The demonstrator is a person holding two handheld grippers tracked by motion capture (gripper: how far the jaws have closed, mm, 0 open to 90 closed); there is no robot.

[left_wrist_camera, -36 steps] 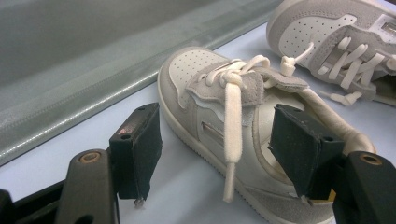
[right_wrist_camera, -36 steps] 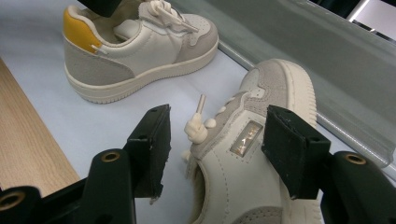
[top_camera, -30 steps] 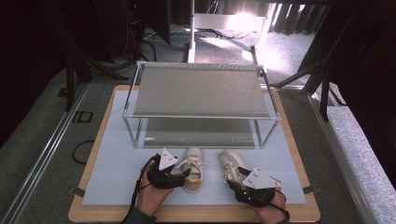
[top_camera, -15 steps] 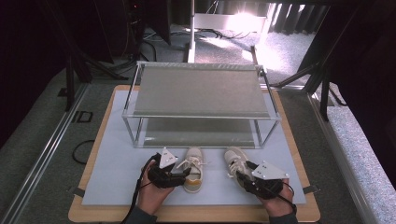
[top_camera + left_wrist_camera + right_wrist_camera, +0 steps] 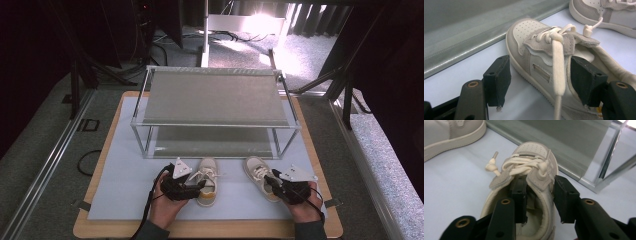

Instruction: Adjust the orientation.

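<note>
Left gripper (image 5: pixel 192 186), black two-jaw tool in the person's left hand (image 5: pixel 165 207), near-left part of the table: jaws stand apart, straddling the side wall of the left small cream-and-grey lace-up sneaker (image 5: pixel 206 181); in the left gripper view one jaw sits inside the shoe's opening, the other outside on the mat with a clear gap to the sole. Pads do not press.

Left sneaker (image 5: pixel 541 57): upright on the pale blue mat (image 5: pixel 125 170), toe pointing far toward the rack, cream lace hanging down over its side.

Right small cream-and-grey lace-up sneaker (image 5: pixel 260 176): upright on the same mat, just right of its pair, toe angled far and slightly left.

Right gripper (image 5: pixel 276 184), black two-jaw tool in the person's right hand (image 5: pixel 305 205), near-right: jaws have just been closing and are clamped on the right sneaker's (image 5: pixel 534 182) side wall beside the tongue, one jaw inside the opening, one outside.

Two-tier rack (image 5: pixel 215 100) of silver metal frame with grey shelves: far side of the mat, just beyond both toes.

Light wooden board (image 5: pixel 210 231): under the mat.
</note>
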